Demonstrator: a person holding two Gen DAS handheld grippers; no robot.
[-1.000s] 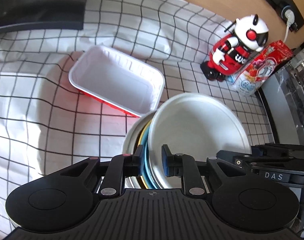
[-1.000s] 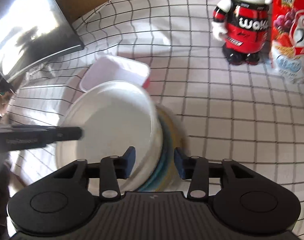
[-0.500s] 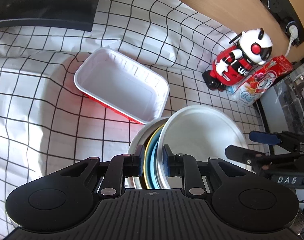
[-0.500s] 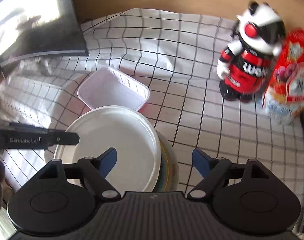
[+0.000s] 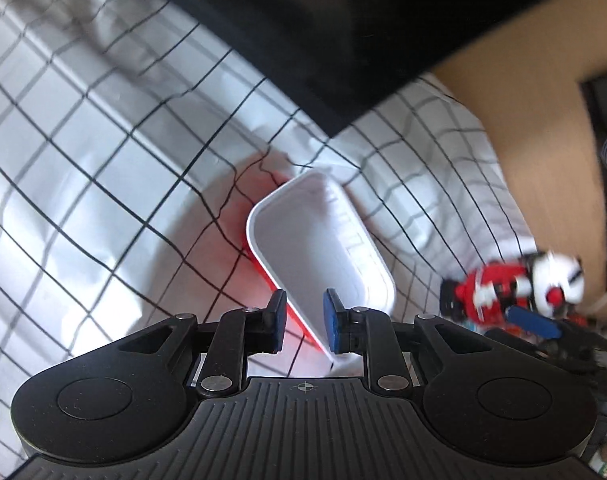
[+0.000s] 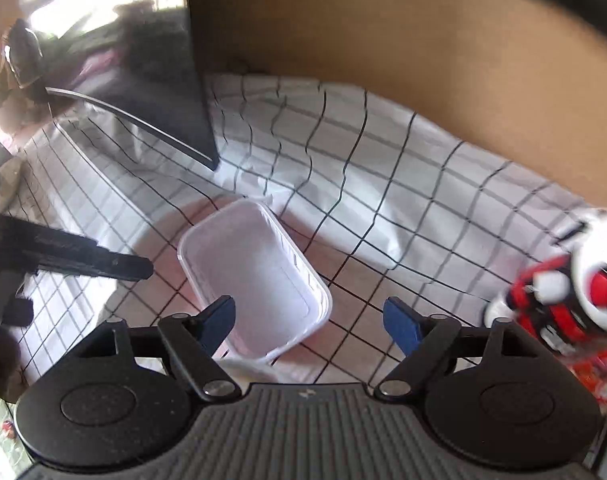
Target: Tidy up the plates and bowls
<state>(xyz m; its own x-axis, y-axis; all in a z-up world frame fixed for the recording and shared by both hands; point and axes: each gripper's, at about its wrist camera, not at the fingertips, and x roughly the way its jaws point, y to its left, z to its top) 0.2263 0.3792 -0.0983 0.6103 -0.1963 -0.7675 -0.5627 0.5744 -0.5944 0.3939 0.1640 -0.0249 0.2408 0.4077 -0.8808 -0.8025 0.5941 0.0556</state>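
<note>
Our left gripper (image 5: 302, 322) has its jaws narrowly apart with nothing pressed between them, and our right gripper (image 6: 309, 326), whose jaws have just been closing, stands half open and empty. Both hang over the rectangular white tray (image 5: 323, 244), which lies on the checked cloth (image 5: 83, 152). Rightward stands the blurred toy robot (image 6: 563, 292).

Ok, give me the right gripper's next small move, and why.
Probably lower the right gripper onto the white tray's near rim. Its jaws have just been closing but stand open with nothing pinched, and the tray lies free on the checked cloth just ahead of them.
</note>
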